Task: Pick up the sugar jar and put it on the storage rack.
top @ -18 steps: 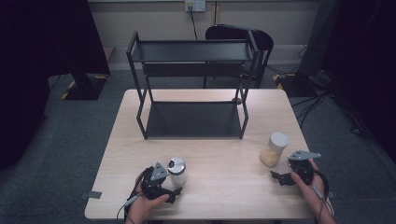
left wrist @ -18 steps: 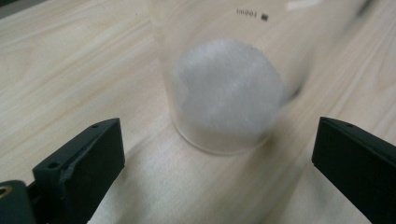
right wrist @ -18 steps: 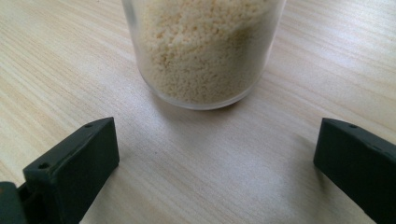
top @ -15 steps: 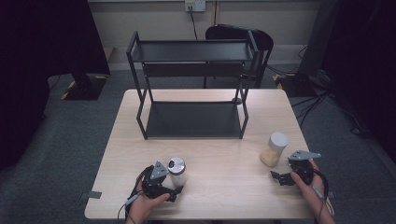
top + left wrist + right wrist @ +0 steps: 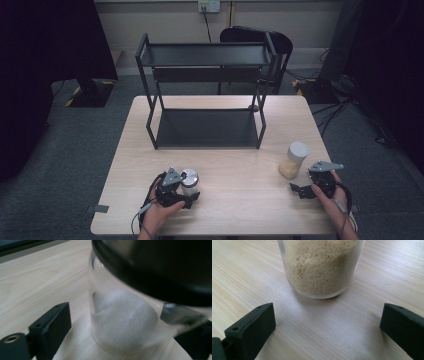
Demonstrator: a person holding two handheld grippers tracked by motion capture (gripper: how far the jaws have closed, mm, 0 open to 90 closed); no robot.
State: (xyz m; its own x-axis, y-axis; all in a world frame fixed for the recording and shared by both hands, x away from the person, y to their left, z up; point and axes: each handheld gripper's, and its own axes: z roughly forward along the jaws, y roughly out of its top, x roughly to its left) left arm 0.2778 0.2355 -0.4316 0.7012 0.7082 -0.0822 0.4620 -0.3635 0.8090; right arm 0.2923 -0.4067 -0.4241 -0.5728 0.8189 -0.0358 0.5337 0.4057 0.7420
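Left gripper (image 5: 187,192) fingers straddle the clear white-powder jar (image 5: 189,181) (not pinching); right gripper (image 5: 299,190) fingers spread before the yellow-grain jar (image 5: 294,160).

Pale wood-grain surface (image 5: 240,150), smooth and matt. Clear glossy jar of fine white powder (image 5: 125,322) with shiny metallic lid. Clear jar of coarse yellowish grains (image 5: 322,265), white matt lid. Matt black metal shelf rack (image 5: 205,55). Matt black plastic pads (image 5: 249,330) on right hand-held gripper (image 5: 324,325).
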